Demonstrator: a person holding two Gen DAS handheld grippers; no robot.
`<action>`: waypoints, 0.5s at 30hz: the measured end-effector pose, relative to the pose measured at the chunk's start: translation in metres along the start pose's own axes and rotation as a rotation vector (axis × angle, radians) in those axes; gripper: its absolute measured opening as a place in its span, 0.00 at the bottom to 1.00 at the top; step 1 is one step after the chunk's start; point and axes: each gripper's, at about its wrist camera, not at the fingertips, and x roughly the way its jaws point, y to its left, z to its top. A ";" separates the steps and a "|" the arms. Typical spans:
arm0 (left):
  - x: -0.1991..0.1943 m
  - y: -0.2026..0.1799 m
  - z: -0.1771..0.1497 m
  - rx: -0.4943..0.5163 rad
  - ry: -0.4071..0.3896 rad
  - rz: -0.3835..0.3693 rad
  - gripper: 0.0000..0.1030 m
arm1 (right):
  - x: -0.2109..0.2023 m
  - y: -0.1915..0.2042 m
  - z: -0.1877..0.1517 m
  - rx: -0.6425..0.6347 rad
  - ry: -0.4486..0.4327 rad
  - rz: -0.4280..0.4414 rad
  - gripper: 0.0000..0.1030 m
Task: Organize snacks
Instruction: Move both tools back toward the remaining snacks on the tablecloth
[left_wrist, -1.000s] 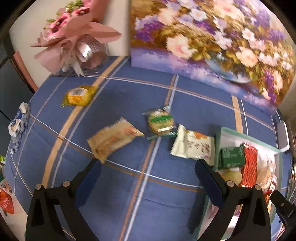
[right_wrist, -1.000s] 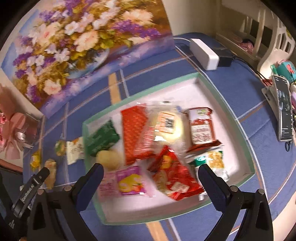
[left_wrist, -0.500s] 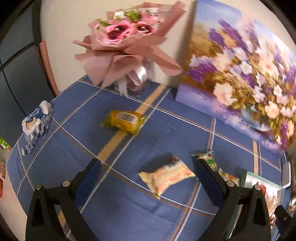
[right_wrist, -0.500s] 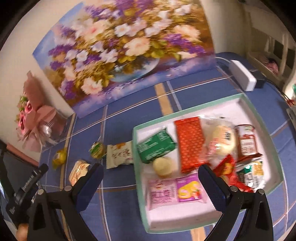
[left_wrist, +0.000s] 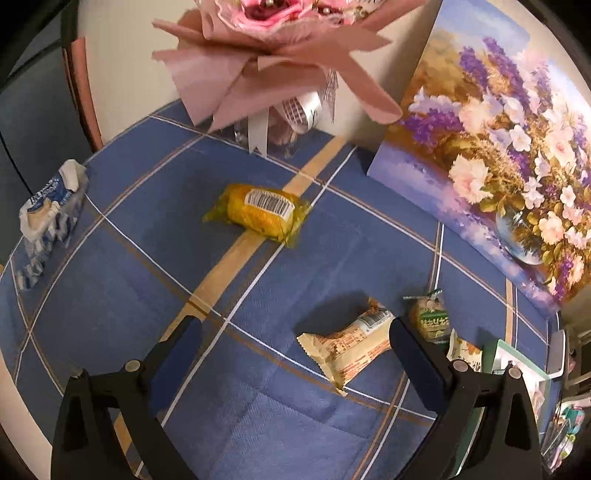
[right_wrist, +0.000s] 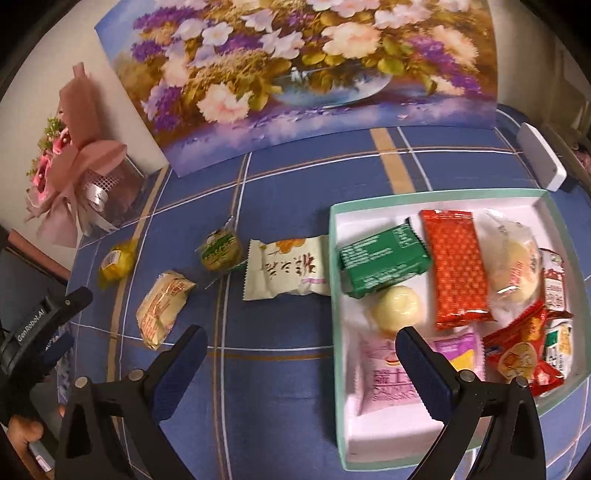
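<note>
On the blue checked cloth lie loose snacks: a yellow pack (left_wrist: 262, 213) (right_wrist: 116, 263), a beige bar (left_wrist: 351, 346) (right_wrist: 162, 308), a round green-labelled pack (left_wrist: 430, 319) (right_wrist: 220, 250) and a white pack (right_wrist: 286, 272). A mint-rimmed white tray (right_wrist: 334, 236) holds several snacks, among them a green pack (right_wrist: 384, 258) and a red pack (right_wrist: 456, 267). My left gripper (left_wrist: 295, 347) hangs open above the cloth, the yellow pack ahead of it and the beige bar by its right finger. My right gripper (right_wrist: 299, 354) is open over the tray's left rim.
A flower painting (right_wrist: 295, 74) leans on the wall behind. A pink bouquet (left_wrist: 284, 44) stands at the back left. A blue-and-white pouch (left_wrist: 48, 214) lies at the left table edge. A white power strip (right_wrist: 541, 155) sits beyond the tray.
The left gripper has swung left and forward, bringing the yellow pack and bouquet closer. The right gripper has shifted left, from over the tray toward its left rim and the loose snacks.
</note>
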 end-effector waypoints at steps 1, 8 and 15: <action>0.002 -0.001 0.000 0.006 0.004 -0.003 0.98 | 0.001 0.003 0.001 -0.001 -0.001 0.004 1.00; 0.007 -0.015 0.004 0.053 -0.041 -0.067 0.98 | 0.011 0.019 0.011 -0.015 -0.027 0.041 1.00; 0.014 -0.034 0.010 0.139 -0.060 -0.075 0.98 | 0.028 0.018 0.019 -0.006 -0.012 0.037 1.00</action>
